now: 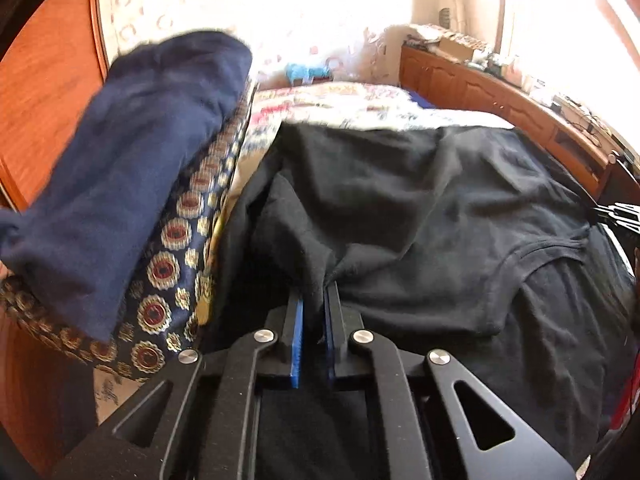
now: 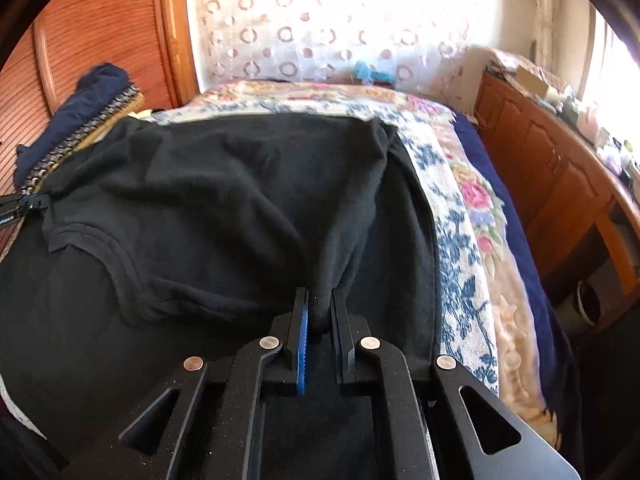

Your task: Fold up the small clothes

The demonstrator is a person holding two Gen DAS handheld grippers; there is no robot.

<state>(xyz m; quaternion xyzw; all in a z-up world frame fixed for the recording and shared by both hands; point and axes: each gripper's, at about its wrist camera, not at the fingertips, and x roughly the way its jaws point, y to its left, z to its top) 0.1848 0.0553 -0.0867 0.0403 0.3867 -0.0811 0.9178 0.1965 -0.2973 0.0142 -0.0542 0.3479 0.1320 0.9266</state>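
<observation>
On the bed [image 2: 460, 216], black shirt [image 1: 400, 200] is lying spread; left hand-held gripper [image 1: 314, 300] and right hand-held gripper [image 2: 320, 300] are each pinching a shirt bunch, jaws nearly closed; fold is starting; next probably needs lifting both together, evenly.

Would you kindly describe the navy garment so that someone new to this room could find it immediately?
Start at the bed with the floral cover, where the black T-shirt is spread out. Go to the side by the reddish wooden panel; a blue cushion patterned with gold medallions lies there. The navy garment is draped over that cushion, plain and dark blue, unlike the black shirt beside it.
</observation>
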